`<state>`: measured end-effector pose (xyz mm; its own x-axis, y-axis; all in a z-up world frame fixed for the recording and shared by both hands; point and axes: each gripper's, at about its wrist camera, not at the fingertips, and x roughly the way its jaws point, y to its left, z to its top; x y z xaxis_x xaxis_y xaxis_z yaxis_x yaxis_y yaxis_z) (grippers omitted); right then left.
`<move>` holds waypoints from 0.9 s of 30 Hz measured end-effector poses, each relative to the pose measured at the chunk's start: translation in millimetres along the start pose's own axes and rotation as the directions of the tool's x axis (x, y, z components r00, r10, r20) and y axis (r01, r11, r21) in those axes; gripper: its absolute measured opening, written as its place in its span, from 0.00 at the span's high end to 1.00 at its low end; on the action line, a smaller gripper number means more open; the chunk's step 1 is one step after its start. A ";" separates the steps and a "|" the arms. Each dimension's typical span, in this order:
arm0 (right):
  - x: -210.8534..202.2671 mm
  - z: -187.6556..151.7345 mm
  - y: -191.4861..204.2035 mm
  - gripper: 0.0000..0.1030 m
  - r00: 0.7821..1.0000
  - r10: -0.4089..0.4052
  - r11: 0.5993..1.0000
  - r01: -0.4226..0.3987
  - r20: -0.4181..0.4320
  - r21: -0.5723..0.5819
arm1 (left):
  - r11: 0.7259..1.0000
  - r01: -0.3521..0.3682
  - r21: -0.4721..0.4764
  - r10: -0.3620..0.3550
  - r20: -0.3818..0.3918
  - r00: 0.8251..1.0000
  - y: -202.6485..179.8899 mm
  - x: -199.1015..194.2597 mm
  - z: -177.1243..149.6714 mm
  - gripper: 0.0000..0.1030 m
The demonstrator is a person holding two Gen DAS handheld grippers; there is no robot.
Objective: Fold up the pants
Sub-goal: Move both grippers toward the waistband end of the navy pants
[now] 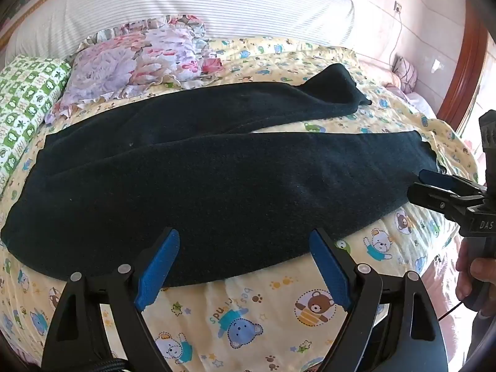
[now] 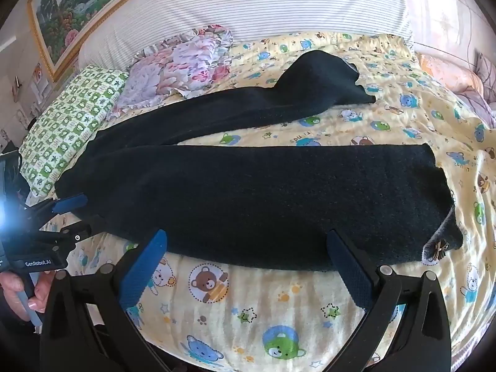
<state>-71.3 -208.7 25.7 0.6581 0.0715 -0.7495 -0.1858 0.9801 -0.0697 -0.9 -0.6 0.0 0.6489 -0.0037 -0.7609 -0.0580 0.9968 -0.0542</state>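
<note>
Pants lie crosswise ahead, long axis left-right, legs splayed. Left gripper near waist, right gripper near cuffs; both wide open, empty.

The pants lie spread across the bed, both legs running sideways, one leg behind the other with bare quilt between them. Two pillows sit behind the pants at their left end. A headboard cushion stands behind the pillows, a framed picture above it.
</note>
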 end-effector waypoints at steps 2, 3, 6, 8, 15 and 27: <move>-0.5 -1.6 0.2 0.00 1.000 0.004 1.000 -0.004 0.002 0.000 | 1.000 0.002 -0.002 -0.002 -0.001 1.000 -2.3 2.3 -1.9 0.16; -1.5 -2.1 1.5 0.00 1.000 0.004 1.000 -0.004 0.004 0.000 | 1.000 0.002 -0.001 -0.002 -0.004 1.000 -0.8 3.1 -3.0 0.16; -0.3 0.8 0.7 0.00 1.000 0.001 1.000 -0.001 -0.001 -0.005 | 1.000 0.005 0.000 -0.005 -0.005 1.000 -0.9 4.0 -2.2 0.16; -0.8 1.3 2.0 0.00 1.000 0.007 1.000 -0.007 0.002 -0.003 | 1.000 0.014 -0.004 -0.014 -0.004 1.000 0.1 1.1 0.8 0.16; -4.9 5.5 -2.5 0.00 1.000 0.023 1.000 -0.023 0.010 0.015 | 1.000 0.019 0.003 -0.019 -0.009 1.000 2.5 2.6 2.9 0.16; -4.8 15.2 -25.3 0.00 0.997 0.073 0.994 -0.075 0.024 0.074 | 0.998 0.024 0.051 -0.024 0.010 1.000 0.6 6.6 12.4 0.16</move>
<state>-58.7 -230.9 41.1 0.6605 0.1473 -0.7362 -0.1801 0.9830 0.0351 12.7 1.0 3.0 0.6578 -0.0269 -0.7527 -0.0039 0.9992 -0.0392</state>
